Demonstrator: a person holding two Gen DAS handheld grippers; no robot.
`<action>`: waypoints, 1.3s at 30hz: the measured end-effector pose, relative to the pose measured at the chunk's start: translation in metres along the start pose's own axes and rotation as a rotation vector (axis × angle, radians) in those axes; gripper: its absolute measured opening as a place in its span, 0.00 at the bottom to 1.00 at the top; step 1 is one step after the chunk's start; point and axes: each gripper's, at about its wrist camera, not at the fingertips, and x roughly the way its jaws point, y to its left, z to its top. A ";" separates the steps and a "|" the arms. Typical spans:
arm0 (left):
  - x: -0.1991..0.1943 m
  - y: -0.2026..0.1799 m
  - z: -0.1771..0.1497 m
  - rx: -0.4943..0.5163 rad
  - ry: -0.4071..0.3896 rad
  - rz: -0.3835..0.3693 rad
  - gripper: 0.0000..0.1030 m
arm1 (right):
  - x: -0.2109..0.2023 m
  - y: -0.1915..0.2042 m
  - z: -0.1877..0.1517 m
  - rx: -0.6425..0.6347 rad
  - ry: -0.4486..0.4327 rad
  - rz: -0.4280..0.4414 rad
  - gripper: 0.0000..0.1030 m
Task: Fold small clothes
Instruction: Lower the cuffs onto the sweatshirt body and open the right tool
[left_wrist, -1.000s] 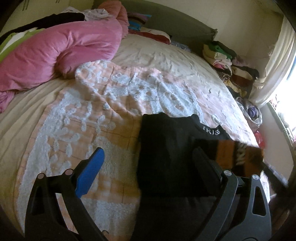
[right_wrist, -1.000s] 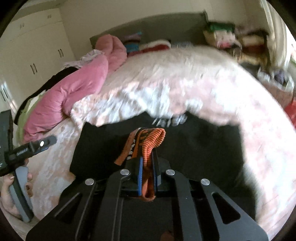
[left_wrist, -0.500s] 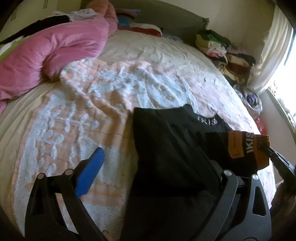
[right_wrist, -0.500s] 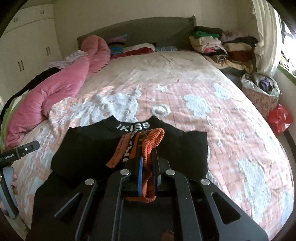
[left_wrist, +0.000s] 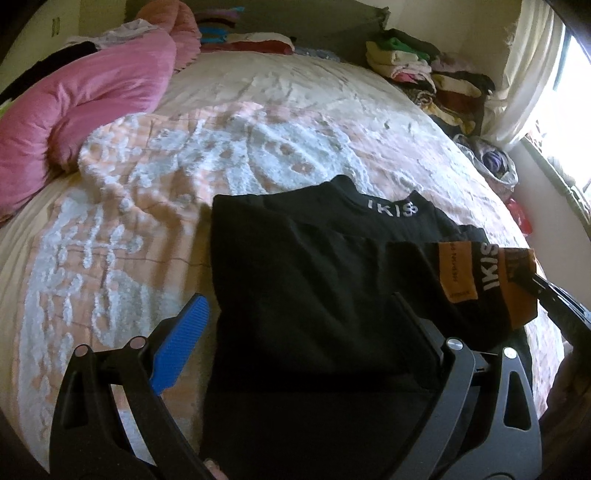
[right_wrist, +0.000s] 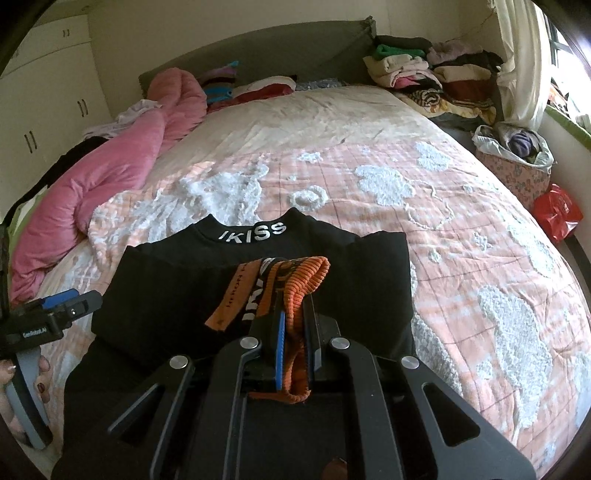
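The right gripper stays clamped on the orange ribbed cuff of the black long-sleeved top, and over the last second has carried it lower and inward across the garment's body ahead of it, so the sleeve fold is nearly laid. The left gripper hovers released, jaws wide, over the top's near left edge. Beyond both grippers spreads the peach-and-white tufted bedspread, with a pink rolled duvet far left and stacked clothes far right.

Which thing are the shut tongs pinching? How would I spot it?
Find the peach-and-white tufted bedspread, then the black IKISS top lying on it. The orange ribbed knit cuff rises above it, pinched in the right tongs: the only orange piece on black.
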 end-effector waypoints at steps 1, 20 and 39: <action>0.001 -0.001 0.000 0.002 0.002 0.000 0.87 | 0.001 0.000 0.000 0.002 0.001 -0.002 0.08; 0.010 -0.015 0.000 0.045 0.026 0.009 0.87 | -0.019 -0.013 0.000 0.071 -0.032 0.004 0.18; 0.035 -0.009 -0.012 0.082 0.106 0.030 0.87 | 0.014 0.042 -0.015 0.023 0.084 0.133 0.37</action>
